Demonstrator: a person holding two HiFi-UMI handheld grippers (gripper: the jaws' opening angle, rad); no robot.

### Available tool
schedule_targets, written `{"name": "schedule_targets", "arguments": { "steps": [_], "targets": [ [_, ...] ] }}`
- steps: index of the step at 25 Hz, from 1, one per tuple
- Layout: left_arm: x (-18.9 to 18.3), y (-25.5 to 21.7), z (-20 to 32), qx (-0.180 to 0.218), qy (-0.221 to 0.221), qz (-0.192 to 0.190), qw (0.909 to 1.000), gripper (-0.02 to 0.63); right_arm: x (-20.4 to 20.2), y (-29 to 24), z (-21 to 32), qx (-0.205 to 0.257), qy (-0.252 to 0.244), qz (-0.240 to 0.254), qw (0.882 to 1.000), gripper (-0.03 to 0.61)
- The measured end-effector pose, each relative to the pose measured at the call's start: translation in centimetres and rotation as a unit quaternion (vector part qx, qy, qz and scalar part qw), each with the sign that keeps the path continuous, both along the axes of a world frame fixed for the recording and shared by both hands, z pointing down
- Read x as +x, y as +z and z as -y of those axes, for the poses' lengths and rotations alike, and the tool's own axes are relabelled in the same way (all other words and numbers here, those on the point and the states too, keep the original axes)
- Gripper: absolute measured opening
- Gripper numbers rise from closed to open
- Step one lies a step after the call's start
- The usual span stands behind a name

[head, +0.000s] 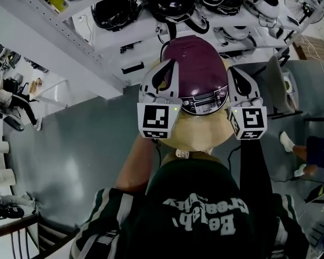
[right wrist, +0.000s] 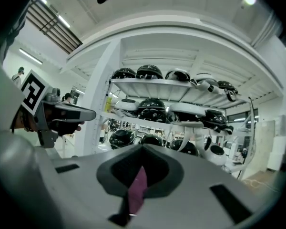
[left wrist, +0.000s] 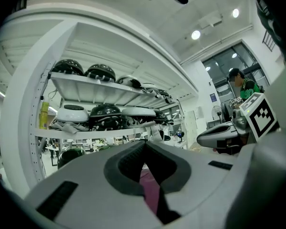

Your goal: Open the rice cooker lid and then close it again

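A purple rice cooker (head: pixel 197 63) with its lid down and a silver control panel (head: pixel 205 106) stands on a small round wooden table (head: pixel 202 136) in the head view. My left gripper (head: pixel 170 66) is shut and held level over the cooker's left side. To the cooker's right, my right gripper (head: pixel 233 72) is shut too, with nothing in it. In the left gripper view the closed jaws (left wrist: pixel 144 149) leave only a sliver of the purple lid (left wrist: pixel 151 192) visible. The right gripper view shows the same sliver of lid (right wrist: pixel 138 187) below its closed jaws (right wrist: pixel 142 151).
White shelves (head: pixel 151 42) behind the table hold several black and white rice cookers (head: pixel 170 1), also seen on the shelves (left wrist: pixel 100 92) in the left gripper view. Grey floor (head: pixel 81 144) lies to the left. A person's shoes (head: pixel 289 144) show at the right.
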State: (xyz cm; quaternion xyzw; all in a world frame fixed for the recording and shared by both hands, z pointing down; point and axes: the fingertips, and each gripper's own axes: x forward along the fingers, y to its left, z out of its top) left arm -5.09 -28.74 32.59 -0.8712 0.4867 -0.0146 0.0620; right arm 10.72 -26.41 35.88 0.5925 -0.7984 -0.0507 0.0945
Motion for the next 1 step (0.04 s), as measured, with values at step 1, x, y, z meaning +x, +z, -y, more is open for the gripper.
{"name": "schedule_targets", "arguments": {
  "steps": [1],
  "targets": [
    [-0.01,0.18,-0.14,-0.001,0.001,0.001,1.0000,0.000,-0.02,0.12,-0.17,-0.001,0.001,0.000,1.000,0.003]
  ]
}}
